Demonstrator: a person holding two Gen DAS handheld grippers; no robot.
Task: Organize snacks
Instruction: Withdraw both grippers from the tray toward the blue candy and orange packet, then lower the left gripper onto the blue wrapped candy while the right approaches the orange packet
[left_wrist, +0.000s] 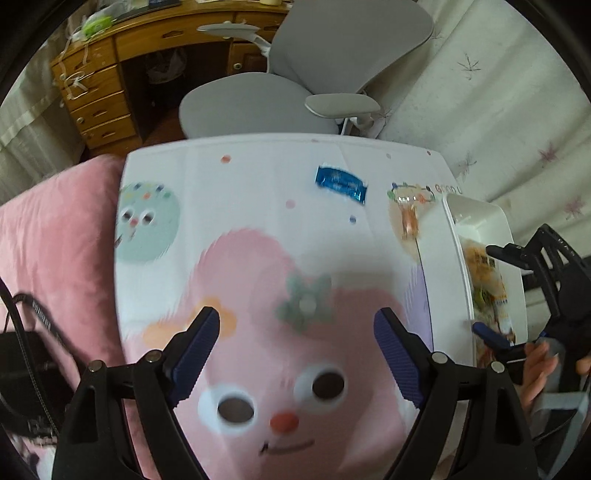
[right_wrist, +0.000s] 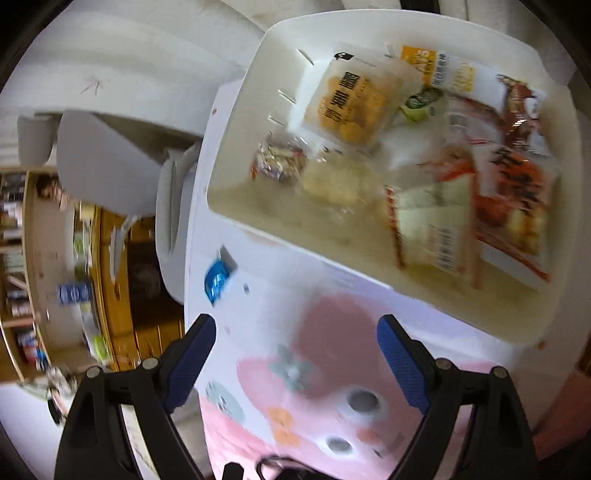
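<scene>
A small blue foil snack packet (left_wrist: 341, 182) lies alone on the cartoon-printed table (left_wrist: 258, 192), far from my left gripper (left_wrist: 297, 330), whose jaws stand wide and empty over the pink face print. A white bin (left_wrist: 441, 273) at the table's right edge holds snack packs. In the right wrist view the bin (right_wrist: 236, 155) shows several packs, among them an orange one (right_wrist: 351, 107) and a red one (right_wrist: 517, 188). My right gripper (right_wrist: 295, 336) hangs open and empty above the table, below the bin; the blue packet (right_wrist: 218, 278) lies up and left of it. The right gripper (left_wrist: 495, 295) also shows beside the bin.
A grey office chair (left_wrist: 295, 85) stands just behind the table, with a wooden desk (left_wrist: 110, 81) beyond it. A pink cushion (left_wrist: 55, 251) lies to the table's left and a floral curtain (left_wrist: 498, 110) hangs at the right. A hand (left_wrist: 535, 373) holds the right gripper.
</scene>
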